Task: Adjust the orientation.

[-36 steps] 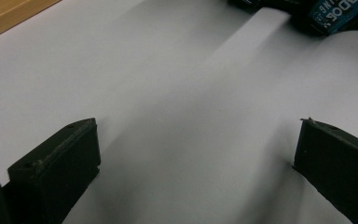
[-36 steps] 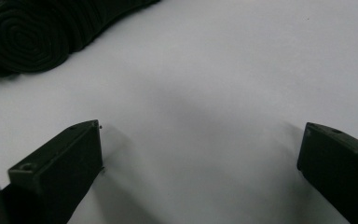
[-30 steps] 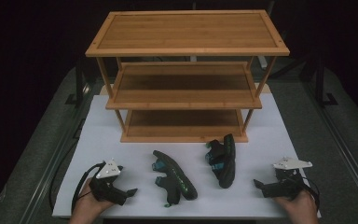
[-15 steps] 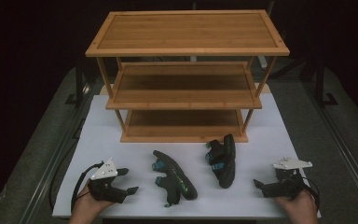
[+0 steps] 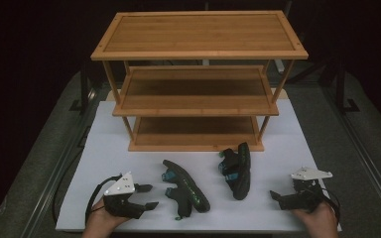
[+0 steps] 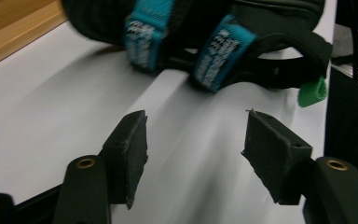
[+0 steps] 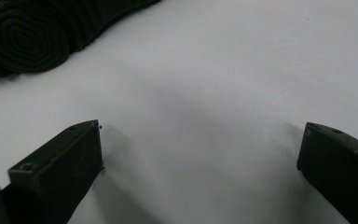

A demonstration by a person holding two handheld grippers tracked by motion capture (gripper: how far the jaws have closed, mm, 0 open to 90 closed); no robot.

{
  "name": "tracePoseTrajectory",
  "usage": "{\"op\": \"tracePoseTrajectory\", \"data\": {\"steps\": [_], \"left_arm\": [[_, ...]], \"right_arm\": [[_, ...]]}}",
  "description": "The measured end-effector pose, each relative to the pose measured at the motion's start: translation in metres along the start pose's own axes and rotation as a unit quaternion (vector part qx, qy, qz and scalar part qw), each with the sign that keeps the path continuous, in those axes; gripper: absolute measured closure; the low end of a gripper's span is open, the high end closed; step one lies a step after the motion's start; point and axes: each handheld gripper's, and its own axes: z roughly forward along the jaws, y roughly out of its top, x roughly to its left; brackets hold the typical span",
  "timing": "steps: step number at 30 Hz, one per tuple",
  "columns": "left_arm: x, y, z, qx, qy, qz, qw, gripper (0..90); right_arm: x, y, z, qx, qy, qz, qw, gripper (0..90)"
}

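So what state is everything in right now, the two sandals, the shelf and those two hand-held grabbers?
Left sandal: flat on its sole, straps up, untouched.
Right sandal: tipped on its side, untouched.
Wooden shelf: upright, all three levels bare.
Left gripper: open, its fingers have just been closing, nothing between them, aimed at the left sandal.
Right gripper: open wide, nothing between its fingers.
White mat: flat under everything.
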Motion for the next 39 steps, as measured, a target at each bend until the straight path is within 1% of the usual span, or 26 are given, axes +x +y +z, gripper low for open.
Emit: {"op": "tracePoseTrajectory", "data": {"steps": [1, 3, 6, 9, 10, 11, 14, 18, 20, 23, 24, 25, 26, 28, 30, 31, 34, 37, 38, 39], "left_arm": [[-0.002, 0.003, 0.002, -0.005, -0.005, 0.004, 1.0000, 42.4], [-0.003, 0.006, 0.005, -0.009, -0.009, 0.009, 0.9999, 45.0], [-0.005, 0.012, 0.011, -0.004, -0.012, 0.021, 0.9997, 47.4], [-0.007, 0.015, 0.015, -0.005, -0.014, 0.026, 0.9995, 49.5], [-0.007, 0.016, 0.017, -0.003, -0.016, 0.031, 0.9994, 49.5], [-0.008, 0.018, 0.021, -0.003, -0.014, 0.035, 0.9993, 50.6], [-0.008, 0.020, 0.024, 0.000, -0.015, 0.038, 0.9992, 51.8], [-0.007, 0.019, 0.024, 0.001, -0.014, 0.041, 0.9991, 55.0], [-0.006, 0.019, 0.024, -0.001, -0.011, 0.041, 0.9991, 58.6], [-0.005, 0.019, 0.023, -0.003, -0.012, 0.043, 0.9990, 62.0], [-0.004, 0.020, 0.024, -0.002, -0.017, 0.049, 0.9986, 63.8], [-0.004, 0.020, 0.024, -0.002, -0.017, 0.049, 0.9986, 65.4], [-0.005, 0.020, 0.024, -0.002, -0.016, 0.054, 0.9984, 65.8], [-0.005, 0.021, 0.024, -0.003, -0.017, 0.053, 0.9984, 66.6], [-0.005, 0.022, 0.023, 0.000, -0.014, 0.065, 0.9978, 67.9], [-0.005, 0.022, 0.023, 0.000, -0.014, 0.065, 0.9978, 68.4], [-0.005, 0.026, 0.023, 0.001, -0.015, 0.066, 0.9977, 69.3], [-0.005, 0.033, 0.023, -0.008, -0.017, 0.066, 0.9976, 69.8], [-0.005, 0.038, 0.022, -0.015, -0.018, 0.067, 0.9975, 71.3], [-0.005, 0.038, 0.022, -0.015, -0.018, 0.067, 0.9975, 72.2]], "right_arm": [[0.000, 0.000, 0.000, 0.000, 0.000, 0.000, 1.0000, 0.0], [0.000, 0.000, 0.000, 0.000, 0.000, 0.000, 1.0000, 0.0], [0.000, 0.000, 0.000, 0.000, 0.000, 0.000, 1.0000, 0.0], [0.000, 0.000, 0.000, 0.000, 0.000, 0.000, 1.0000, 0.0], [0.000, 0.000, 0.000, 0.000, 0.000, 0.000, 1.0000, 0.0], [0.000, 0.000, 0.000, 0.000, 0.000, 0.000, 1.0000, 0.0], [0.000, 0.000, 0.000, 0.000, 0.000, 0.000, 1.0000, 0.0], [0.000, 0.000, 0.000, 0.000, 0.000, 0.000, 1.0000, 0.0], [0.000, 0.000, 0.000, 0.000, 0.000, 0.000, 1.0000, 0.0], [0.000, 0.000, 0.000, 0.000, 0.000, 0.000, 1.0000, 0.0], [0.000, 0.000, 0.000, 0.000, 0.000, 0.000, 1.0000, 0.0], [0.000, 0.000, 0.000, 0.000, 0.000, 0.000, 1.0000, 0.0], [0.000, 0.000, 0.000, 0.000, 0.000, 0.000, 1.0000, 0.0], [0.000, 0.000, 0.000, 0.000, 0.000, 0.000, 1.0000, 0.0], [0.000, 0.000, 0.000, 0.000, 0.000, 0.000, 1.0000, 0.0], [0.000, 0.000, 0.000, 0.000, 0.000, 0.000, 1.0000, 0.0], [0.000, 0.000, 0.000, 0.000, 0.000, 0.000, 1.0000, 0.0], [0.000, 0.000, 0.000, -0.001, 0.000, -0.001, 1.0000, 0.0], [0.000, 0.000, 0.000, -0.001, 0.000, 0.000, 1.0000, 0.0], [0.000, 0.000, 0.000, -0.001, 0.000, 0.000, 1.0000, 0.0]]}}
